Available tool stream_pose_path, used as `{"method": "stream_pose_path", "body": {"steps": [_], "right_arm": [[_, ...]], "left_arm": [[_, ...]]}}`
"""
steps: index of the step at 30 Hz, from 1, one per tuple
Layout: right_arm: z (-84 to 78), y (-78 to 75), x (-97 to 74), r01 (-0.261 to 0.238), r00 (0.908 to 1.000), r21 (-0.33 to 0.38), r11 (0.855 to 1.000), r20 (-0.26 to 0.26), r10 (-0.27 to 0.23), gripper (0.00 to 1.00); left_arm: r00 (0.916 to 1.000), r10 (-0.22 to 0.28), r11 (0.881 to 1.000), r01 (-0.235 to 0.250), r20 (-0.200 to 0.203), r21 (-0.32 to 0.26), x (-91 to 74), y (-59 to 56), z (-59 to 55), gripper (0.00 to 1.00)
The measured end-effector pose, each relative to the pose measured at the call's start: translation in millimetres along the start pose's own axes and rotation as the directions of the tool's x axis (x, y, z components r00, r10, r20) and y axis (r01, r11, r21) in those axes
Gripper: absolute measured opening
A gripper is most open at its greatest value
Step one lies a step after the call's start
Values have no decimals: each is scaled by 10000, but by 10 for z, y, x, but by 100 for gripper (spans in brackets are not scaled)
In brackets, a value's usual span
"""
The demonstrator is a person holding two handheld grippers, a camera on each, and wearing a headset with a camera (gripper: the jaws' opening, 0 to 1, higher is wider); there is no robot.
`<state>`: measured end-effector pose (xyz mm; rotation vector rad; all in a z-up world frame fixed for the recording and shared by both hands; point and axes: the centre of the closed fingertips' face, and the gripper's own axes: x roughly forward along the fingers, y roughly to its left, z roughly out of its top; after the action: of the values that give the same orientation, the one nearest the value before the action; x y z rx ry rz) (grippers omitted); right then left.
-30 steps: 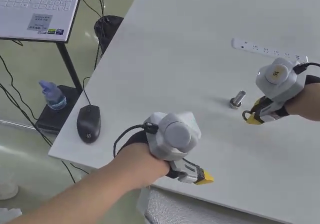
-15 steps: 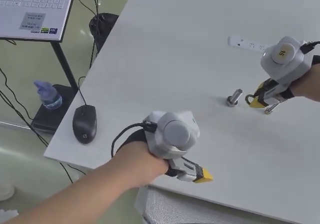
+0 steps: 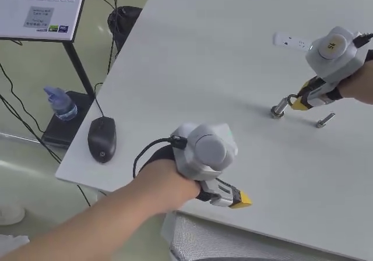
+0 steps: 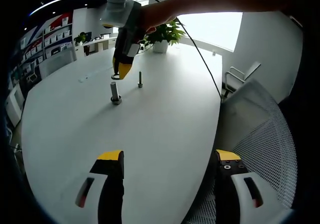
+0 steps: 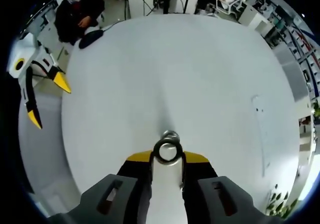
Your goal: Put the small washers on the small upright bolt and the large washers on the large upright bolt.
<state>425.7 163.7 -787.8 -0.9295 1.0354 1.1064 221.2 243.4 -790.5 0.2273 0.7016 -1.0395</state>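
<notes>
White table (image 3: pixel 221 51) takes most of head view. Laptop (image 3: pixel 35 4) upper left, off table. Mouse (image 3: pixel 102 140) at table's left edge. Left gripper (image 3: pixel 238 201) lower centre, over near table edge, jaws spread, nothing between them. Right gripper (image 3: pixel 296 102) at right of frame, jaws pinching large washer (image 5: pixel 167 151), held just above top of large bolt (image 3: pixel 279 109); contact unclear. Small bolt (image 3: pixel 325 120) just right of large bolt, clear of gripper.
</notes>
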Motion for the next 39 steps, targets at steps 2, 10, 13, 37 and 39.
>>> {"method": "stream_pose_path", "body": {"steps": [2, 10, 13, 37, 39], "right_arm": [[0, -29, 30, 37, 10000, -52, 10000, -53, -37, 22], [24, -87, 118, -2, 10000, -41, 10000, -70, 2, 22], [34, -98, 164, -75, 9999, -44, 10000, -91, 74, 22], [-2, -82, 430, -141, 9973, -350, 9993, -727, 116, 22], [9, -80, 463, -144, 9970, -392, 9991, -760, 113, 22]], "left_arm": [[10000, -7, 10000, 7, -26, 7, 8, 9, -1, 73], [10000, -46, 10000, 45, -54, -63, 27, 14, -4, 72], [10000, -41, 9999, 41, -46, -95, 34, 18, -15, 72], [9999, -86, 9997, 82, -140, -251, -1, 34, -118, 70], [10000, -67, 9996, 65, -54, -276, -11, 35, -102, 71]]}}
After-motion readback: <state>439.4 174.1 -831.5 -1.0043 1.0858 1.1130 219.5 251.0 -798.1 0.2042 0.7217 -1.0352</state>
